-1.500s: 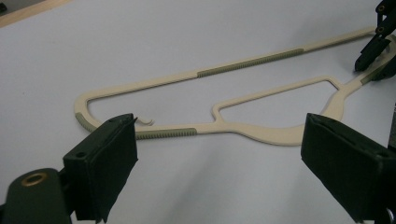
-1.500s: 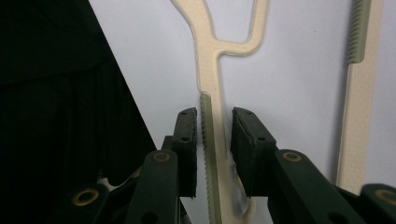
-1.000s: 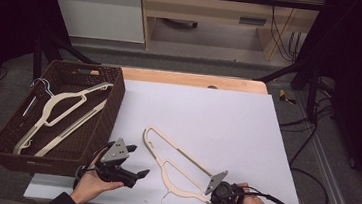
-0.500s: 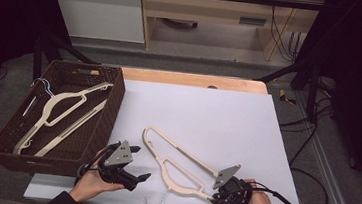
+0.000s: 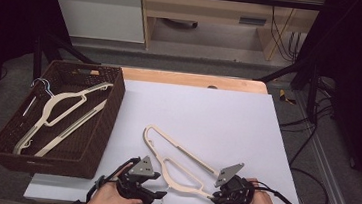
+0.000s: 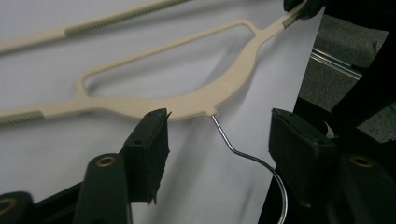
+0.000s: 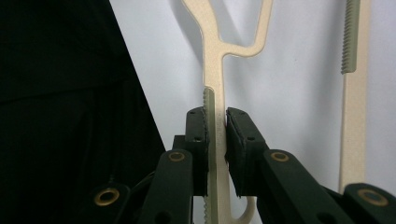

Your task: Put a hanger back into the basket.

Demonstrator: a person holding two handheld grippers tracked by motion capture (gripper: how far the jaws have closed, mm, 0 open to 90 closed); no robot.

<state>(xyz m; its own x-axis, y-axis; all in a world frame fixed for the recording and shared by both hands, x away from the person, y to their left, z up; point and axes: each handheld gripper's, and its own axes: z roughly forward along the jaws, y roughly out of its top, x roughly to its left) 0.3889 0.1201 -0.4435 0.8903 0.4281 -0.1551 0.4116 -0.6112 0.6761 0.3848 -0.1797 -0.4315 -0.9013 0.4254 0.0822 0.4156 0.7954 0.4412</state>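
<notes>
at the left edge of the high view a brown woven basket point(image 5: 96, 139) sat with a cream hanger point(image 5: 63, 105) lying inside it; right of it stretched the white table top point(image 5: 228, 116); low in the frame, left of centre, the left gripper point(image 5: 156, 196) lay at the near edge, its jaws having just been closing yet apart, with the wire hook point(image 6: 243, 156) of the loose cream hanger point(image 5: 178, 162) between them and neither pad pressing it; that hanger ran diagonally from mid-frame down to the lower right, flat on the white surface; at its lower right end the right gripper point(image 5: 216, 198) was clenched on one arm of it, and in the right gripper view both pads squeezed the ribbed bar.
</notes>
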